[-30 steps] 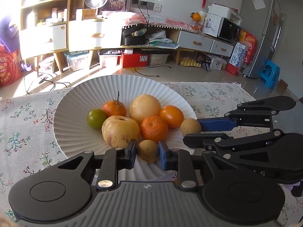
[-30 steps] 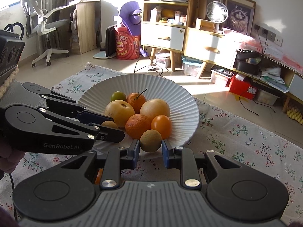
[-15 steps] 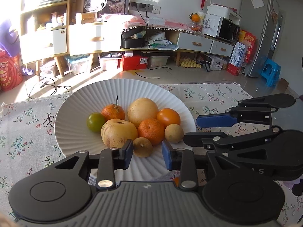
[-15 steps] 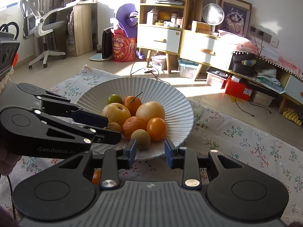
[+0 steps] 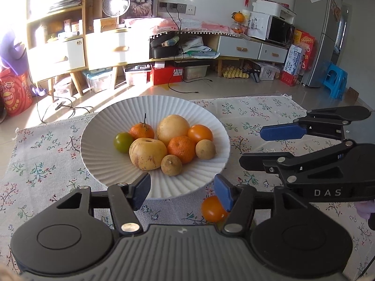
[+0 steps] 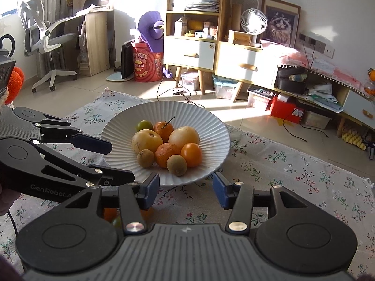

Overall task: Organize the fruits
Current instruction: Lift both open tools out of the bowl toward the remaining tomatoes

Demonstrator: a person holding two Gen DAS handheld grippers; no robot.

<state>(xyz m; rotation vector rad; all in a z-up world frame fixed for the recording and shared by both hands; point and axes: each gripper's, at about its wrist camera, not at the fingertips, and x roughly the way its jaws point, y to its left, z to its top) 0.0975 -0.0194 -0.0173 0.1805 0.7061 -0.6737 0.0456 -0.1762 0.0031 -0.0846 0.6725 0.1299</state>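
White ribbed plate (image 5: 98, 140), round and shallow with fine radial ridges, resting on a floral tablecloth (image 5: 42, 164) that covers the desk. On the plate, a tight cluster of eight fruits: small green fruit (image 5: 123, 142) at the far left, stemmed mandarin (image 5: 141, 131) just beside it, large pale yellow round fruit (image 5: 173, 128) behind, speckled yellow pear-like fruit (image 5: 147, 153) in front, bumpy-skinned mandarin (image 5: 181, 148) in the middle, smooth glossy orange fruit (image 5: 200, 133) to its right, and two small matte brown longans, front longan (image 5: 171, 165) and right longan (image 5: 205, 149), nearest the plate's near edge. All fruits touching neighbours.

Off the plate, on the cloth: loose orange fruit (image 5: 212, 208), smooth and round, partly hidden behind the left gripper's right blue pad.

Left gripper (image 5: 180, 188) low at the plate's near rim, fingers spread wide, holding nothing. Right gripper (image 6: 186, 190) likewise at the near rim in its own view, fingers spread wide, holding nothing; both black with blue pads.

Beyond the desk, a sunlit tiled floor, wooden cabinets with white drawers (image 6: 189, 55), a small white fan (image 6: 253, 21), a framed cat picture (image 6: 280, 26), a white office chair (image 6: 46, 39), a microwave (image 5: 280, 30) and a grey refrigerator (image 5: 321, 35).
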